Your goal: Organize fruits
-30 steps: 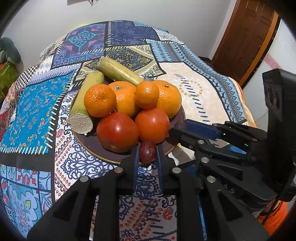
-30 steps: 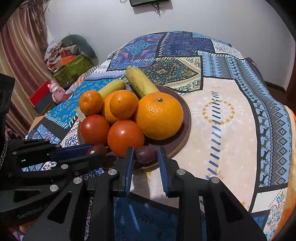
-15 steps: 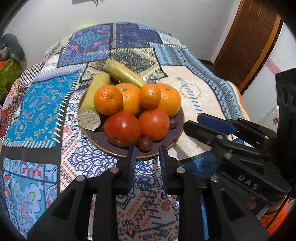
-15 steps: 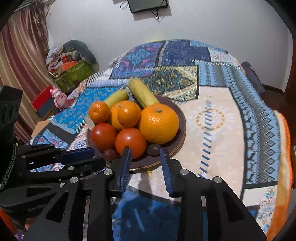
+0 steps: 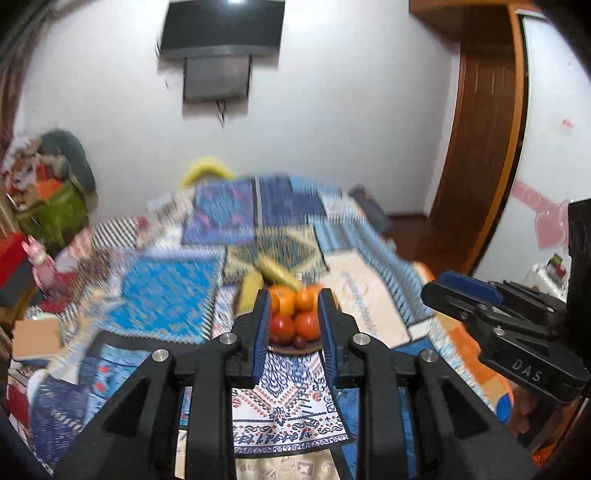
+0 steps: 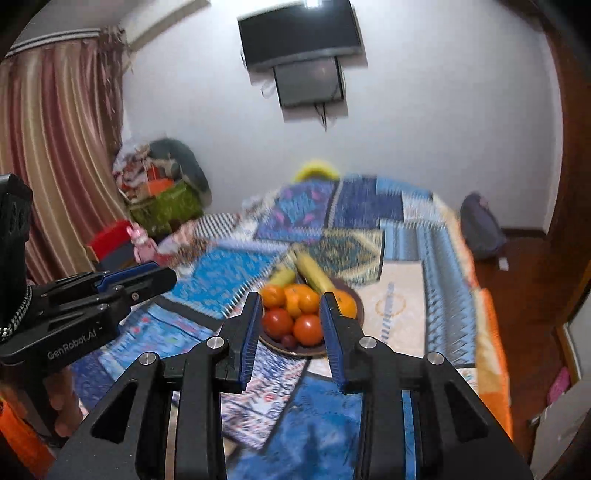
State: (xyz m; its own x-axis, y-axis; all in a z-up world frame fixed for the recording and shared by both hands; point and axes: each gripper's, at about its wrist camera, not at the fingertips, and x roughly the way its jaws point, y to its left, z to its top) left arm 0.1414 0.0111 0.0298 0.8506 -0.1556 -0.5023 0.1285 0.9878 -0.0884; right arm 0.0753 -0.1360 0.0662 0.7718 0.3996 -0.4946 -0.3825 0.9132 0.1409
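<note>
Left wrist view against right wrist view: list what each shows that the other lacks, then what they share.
Only the left wrist view shows the brown wooden door at right and the cardboard box at lower left. Only the right wrist view shows the striped curtain at left and the dark bag on the floor beyond the table. Both show the plate piled with oranges, tomatoes and bananas, the patchwork tablecloth, the wall-mounted TV, and both grippers, left gripper and right gripper, jaws open and empty.

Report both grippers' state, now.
Left gripper: open, holding nothing.
Right gripper: open, holding nothing.
</note>
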